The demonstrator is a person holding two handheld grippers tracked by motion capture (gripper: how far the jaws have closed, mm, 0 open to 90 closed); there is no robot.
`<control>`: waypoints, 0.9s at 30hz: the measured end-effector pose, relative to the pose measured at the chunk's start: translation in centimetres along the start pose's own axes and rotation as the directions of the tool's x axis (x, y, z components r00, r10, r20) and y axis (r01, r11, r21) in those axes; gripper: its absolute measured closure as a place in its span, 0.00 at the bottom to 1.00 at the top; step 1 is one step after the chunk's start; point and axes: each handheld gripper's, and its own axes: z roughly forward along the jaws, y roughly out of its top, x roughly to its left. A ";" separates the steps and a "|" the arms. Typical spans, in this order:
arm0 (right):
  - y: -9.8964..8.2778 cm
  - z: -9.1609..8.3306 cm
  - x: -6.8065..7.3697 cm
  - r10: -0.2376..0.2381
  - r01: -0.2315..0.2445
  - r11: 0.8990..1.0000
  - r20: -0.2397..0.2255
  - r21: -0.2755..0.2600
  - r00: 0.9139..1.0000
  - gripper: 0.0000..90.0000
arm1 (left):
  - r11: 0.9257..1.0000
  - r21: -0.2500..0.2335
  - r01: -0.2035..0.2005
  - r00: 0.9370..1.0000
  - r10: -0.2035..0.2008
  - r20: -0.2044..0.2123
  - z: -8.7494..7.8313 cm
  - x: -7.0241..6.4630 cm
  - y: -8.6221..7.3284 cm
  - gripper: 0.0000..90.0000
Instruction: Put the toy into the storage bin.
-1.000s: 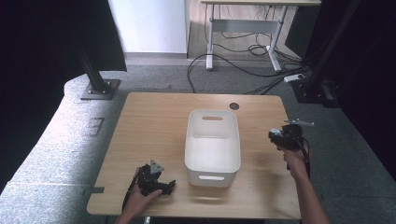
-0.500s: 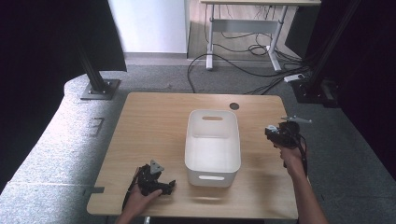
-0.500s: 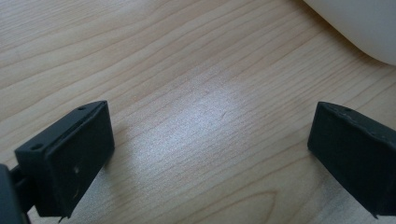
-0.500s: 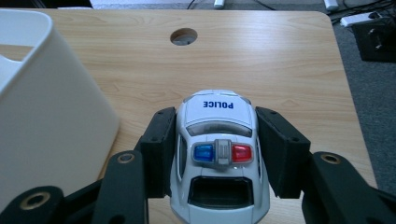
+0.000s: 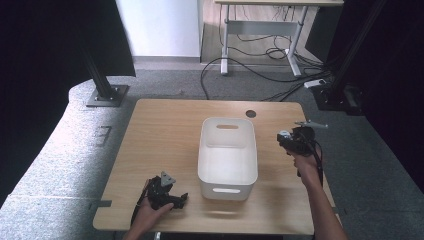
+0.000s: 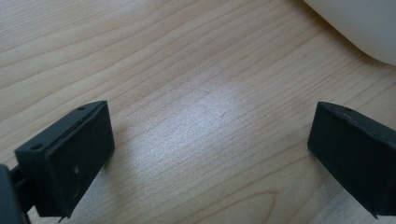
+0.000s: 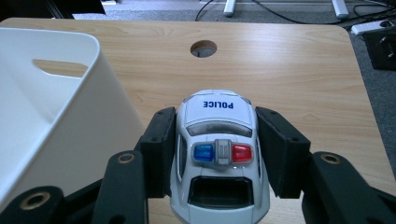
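Since a second ago the right gripper has lifted a little and drifted in toward the white bin, while the left gripper has kept its place at the near edge of the table. From the high view, the bin stands at the middle of the table; the right gripper sits at about three o'clock from it, just beside its right wall, with a small white shape at its tip that I can't make out from here. The left gripper lies at about seven o'clock from the bin, low on the wood, the person's hand wrapped round it. In the left gripper view, the two black jaws stand wide apart with only bare wood between them, and a rounded corner of the bin shows at one o'clock. In the right gripper view, the jaws are partly closed and clamp a toy police car by its two sides, roof up, with a blue and red light bar on top. The bin's wall rises close at nine o'clock, and a round cable hole in the table lies at twelve.
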 end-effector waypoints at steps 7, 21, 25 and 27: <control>0.3 -0.1 0.5 -0.008 0.008 1.000 -0.009 -0.008 1.000 0.56 | 1.000 0.000 0.001 1.000 -0.001 0.000 0.0 0.0 0.0 0.00; 1.3 -0.6 2.0 -0.024 0.023 0.999 -0.035 -0.026 0.999 0.56 | 1.000 0.000 0.000 1.000 0.000 0.000 0.0 0.0 0.0 0.00; 1.7 -0.7 2.7 -0.030 0.029 0.999 -0.044 -0.034 0.999 0.56 | 1.000 0.000 0.000 1.000 0.000 0.000 0.0 0.0 0.0 0.00; 1.9 -0.7 3.1 -0.032 0.030 0.999 -0.050 -0.036 0.998 0.56 | 1.000 0.000 0.000 1.000 0.000 0.000 0.0 0.0 0.0 0.00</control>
